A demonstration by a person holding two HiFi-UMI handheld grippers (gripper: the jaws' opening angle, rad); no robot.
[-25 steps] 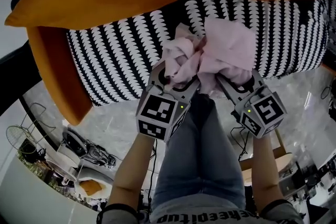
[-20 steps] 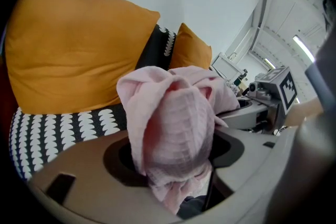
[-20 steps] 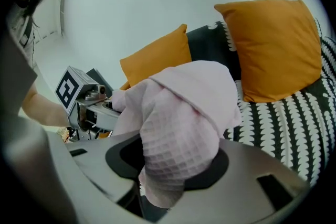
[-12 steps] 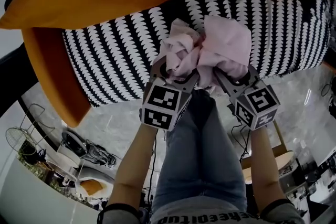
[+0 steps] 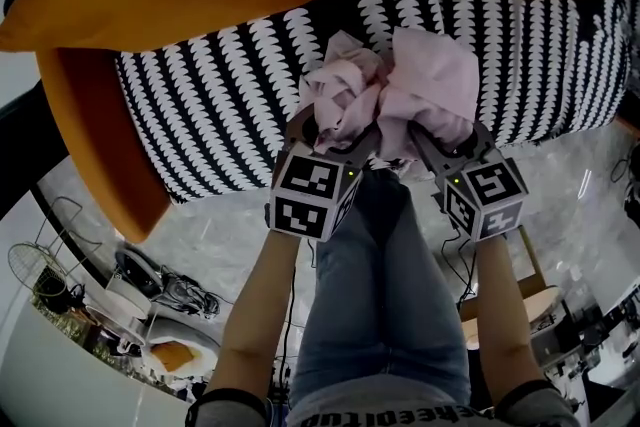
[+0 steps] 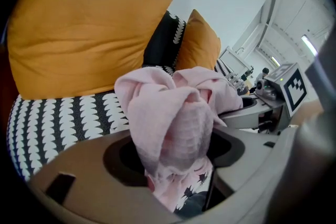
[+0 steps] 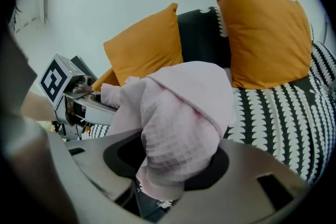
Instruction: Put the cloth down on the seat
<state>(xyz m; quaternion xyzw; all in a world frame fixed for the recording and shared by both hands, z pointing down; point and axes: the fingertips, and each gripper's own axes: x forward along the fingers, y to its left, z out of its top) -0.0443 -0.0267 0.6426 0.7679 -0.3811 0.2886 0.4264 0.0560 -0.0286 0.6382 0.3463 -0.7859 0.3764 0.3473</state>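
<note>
**Head view.** We find the crumpled pink waffle-weave cloth (image 5: 400,100) bunched between the left claw (image 5: 330,133) and the right claw (image 5: 442,130), over the near part of the black-and-white patterned seat (image 5: 200,105).

**Left gripper view.** The jaws clamp a wad of cloth that fills their gap.

**Right gripper view.** The jaws have just been opening and stand wide, with cloth lying loose between them.

We judge the release step begun. Next, open the left claw and draw both clear without snagging folds.
</note>
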